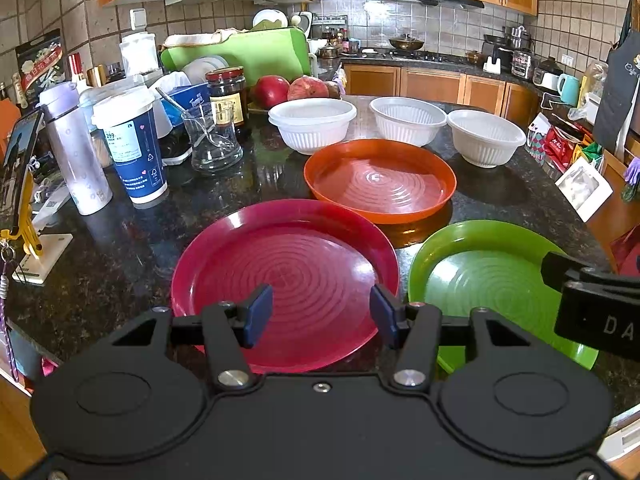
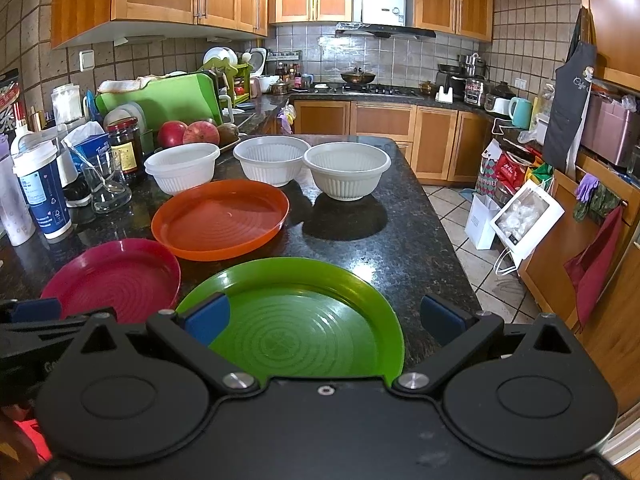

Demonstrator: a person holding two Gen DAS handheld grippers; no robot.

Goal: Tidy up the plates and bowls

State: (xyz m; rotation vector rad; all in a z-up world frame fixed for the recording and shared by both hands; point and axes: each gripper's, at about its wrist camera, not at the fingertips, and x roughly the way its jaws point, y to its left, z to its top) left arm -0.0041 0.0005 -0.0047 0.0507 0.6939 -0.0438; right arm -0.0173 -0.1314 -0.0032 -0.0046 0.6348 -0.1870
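Left tool (image 1: 320, 312): spread, empty, over red plate (image 1: 286, 280).
Right tool (image 2: 324, 320): spread wide, empty, above green plate (image 2: 304, 328).
Orange plate (image 1: 380, 180): behind both, on counter (image 1: 500, 200).
Bowls: three white ribbed bowls (image 2: 270, 164) in back row; leftmost possibly two nested.
Handling: looks like light, stiff, slick plastic; pinch at raised rim.

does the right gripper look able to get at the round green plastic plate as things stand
Probably yes: the open right gripper hangs just above the round green plastic plate, its near rim unobstructed, with nothing lying in the plate.
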